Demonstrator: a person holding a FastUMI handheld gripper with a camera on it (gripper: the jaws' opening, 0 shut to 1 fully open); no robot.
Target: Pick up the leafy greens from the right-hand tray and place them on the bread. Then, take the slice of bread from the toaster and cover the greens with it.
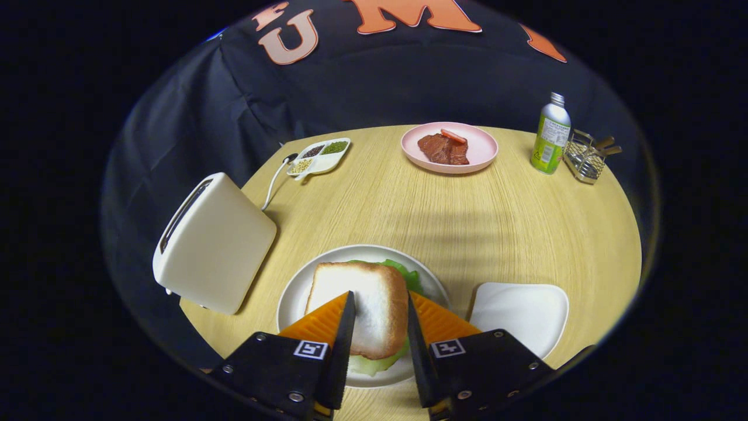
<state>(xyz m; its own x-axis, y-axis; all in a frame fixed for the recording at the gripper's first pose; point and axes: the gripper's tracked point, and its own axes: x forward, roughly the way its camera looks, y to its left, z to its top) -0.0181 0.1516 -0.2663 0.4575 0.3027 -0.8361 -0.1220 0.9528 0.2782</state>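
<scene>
Gripper view: going left to right, you have the toaster (pixel 213 242) at the desk (pixel 467 204) edge, then the round plate (pixel 292 298) with the bread slice (pixel 365 307) lying over the leafy greens (pixel 409 275), then the white tray (pixel 520 310). Your gripper (pixel 380 318) points down over the plate, fingers (pixel 345 327) spread either side of the slice, not visibly pressing it

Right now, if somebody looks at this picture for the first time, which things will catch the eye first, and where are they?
First comes the slice of bread on the round white plate, lying over leafy greens that peek out at its edges; it sits between the fingers of the open gripper. Next, the white toaster stands left of the plate. Beyond them, a pink plate with meat sits across the table.
</scene>
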